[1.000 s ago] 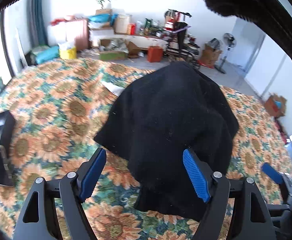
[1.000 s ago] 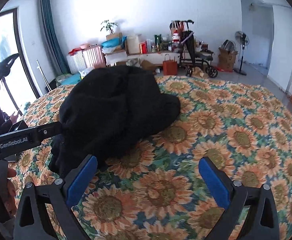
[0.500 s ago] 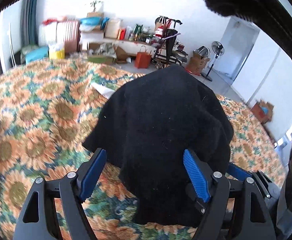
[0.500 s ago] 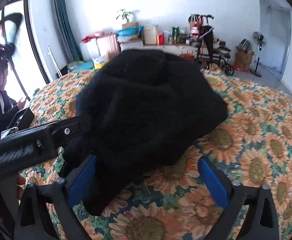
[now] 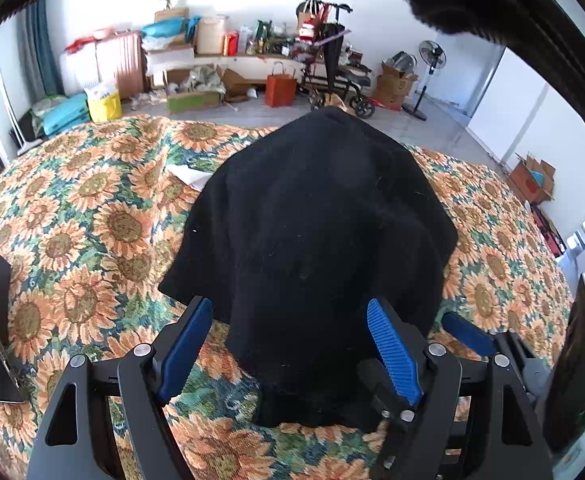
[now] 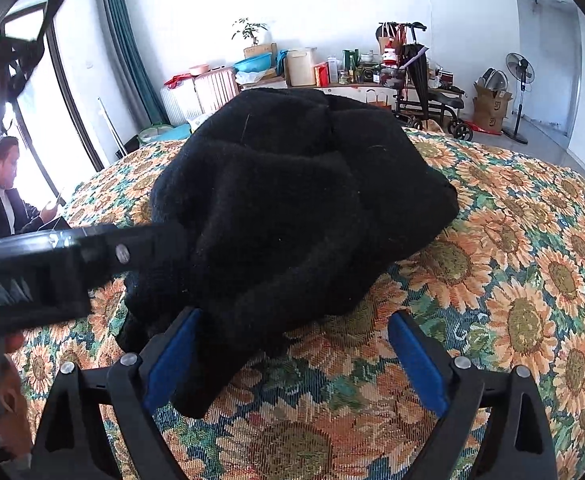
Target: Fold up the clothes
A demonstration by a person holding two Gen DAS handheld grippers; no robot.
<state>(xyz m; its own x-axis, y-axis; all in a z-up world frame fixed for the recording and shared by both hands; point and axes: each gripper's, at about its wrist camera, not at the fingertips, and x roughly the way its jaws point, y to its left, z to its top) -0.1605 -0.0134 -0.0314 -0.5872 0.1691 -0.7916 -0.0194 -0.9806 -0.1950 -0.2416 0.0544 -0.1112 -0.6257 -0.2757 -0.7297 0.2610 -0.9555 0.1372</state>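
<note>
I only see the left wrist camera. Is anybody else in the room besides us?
Observer: Yes. A person sits at the far left edge of the right wrist view, looking down at something in their hands.
Operator: Is my other gripper pinching the sweater?
Observer: No. The right gripper is open. The black sweater only drapes over one finger.
Operator: Is the sweater flat on that side?
Observer: No. It is bunched in thick folds on the sunflower cover.

Left tool (image 6: pixel 104 256) — blurred, edge-cut
</note>
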